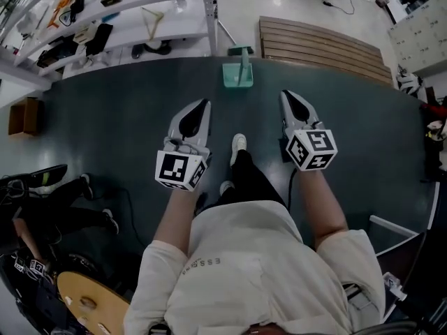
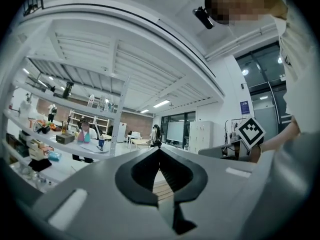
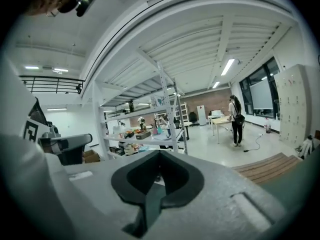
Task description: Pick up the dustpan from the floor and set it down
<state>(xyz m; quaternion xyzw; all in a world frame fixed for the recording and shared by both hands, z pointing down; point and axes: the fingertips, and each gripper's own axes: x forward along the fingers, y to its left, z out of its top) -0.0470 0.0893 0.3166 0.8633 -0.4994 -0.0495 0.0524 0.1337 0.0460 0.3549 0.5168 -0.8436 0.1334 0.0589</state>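
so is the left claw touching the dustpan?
Apart. The head view shows a strip of bare floor between the left claw and the dustpan, which stands further ahead. The left gripper view shows the claw shut and empty.

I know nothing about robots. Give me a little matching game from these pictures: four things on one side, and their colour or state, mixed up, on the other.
Things:
1. dustpan
2. boards
3. shelf
4. left gripper

Descriptions:
A. shut, holding nothing
B. pale green, standing on the dark floor
C. white, loaded with clutter
D. brown slats, right of the dustpan

Pairs: 1-B, 2-D, 3-C, 4-A
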